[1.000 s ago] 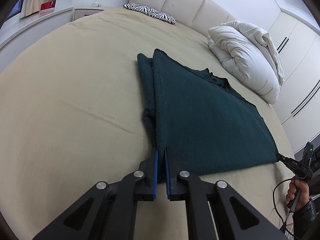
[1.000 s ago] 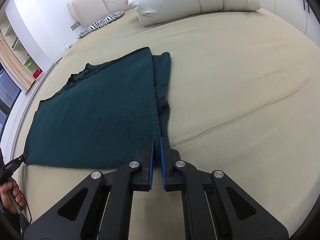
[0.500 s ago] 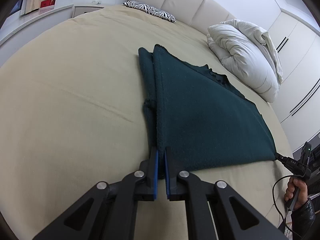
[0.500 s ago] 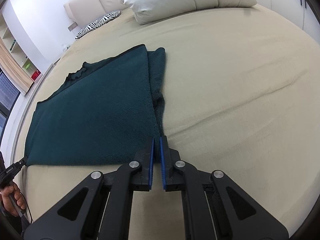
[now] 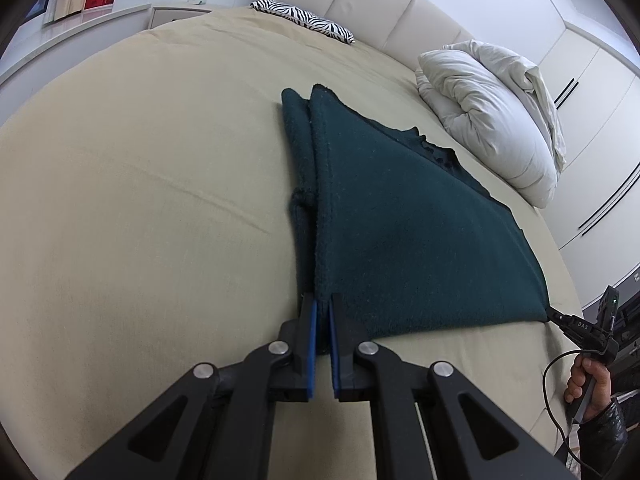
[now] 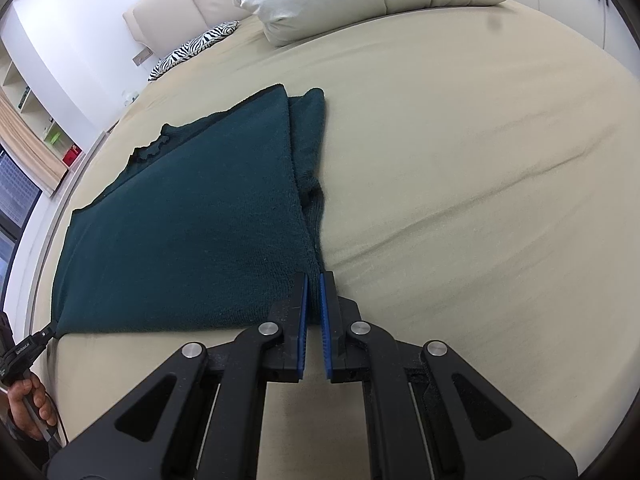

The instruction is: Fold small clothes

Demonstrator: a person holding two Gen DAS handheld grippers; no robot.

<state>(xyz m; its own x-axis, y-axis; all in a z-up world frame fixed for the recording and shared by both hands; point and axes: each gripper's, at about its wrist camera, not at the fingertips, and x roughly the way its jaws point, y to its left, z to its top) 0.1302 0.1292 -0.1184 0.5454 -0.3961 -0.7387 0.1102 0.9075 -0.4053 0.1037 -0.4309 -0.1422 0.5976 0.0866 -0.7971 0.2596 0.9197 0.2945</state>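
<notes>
A dark teal knitted garment (image 5: 400, 220) lies flat on the beige bed (image 5: 140, 200), with one side folded in along its left edge. My left gripper (image 5: 323, 310) is shut on its near left corner. At the right edge of the same view, the right gripper (image 5: 554, 314) pinches the other near corner, held by a hand (image 5: 588, 380). The right wrist view shows the garment (image 6: 200, 220) with my right gripper (image 6: 314, 280) shut on its near corner. There the left gripper (image 6: 46, 336) grips the corner at the far left.
A white crumpled pillow (image 5: 492, 120) lies beyond the garment by the padded headboard (image 5: 380, 12). A zebra-print cushion (image 5: 304, 20) sits at the bed's far end. White wardrobe doors (image 5: 600, 120) stand to the right. Shelves (image 6: 48, 136) line the wall to the left.
Both grippers keep their hold on the near corners. The garment lies much as before and the views have shifted only slightly.
</notes>
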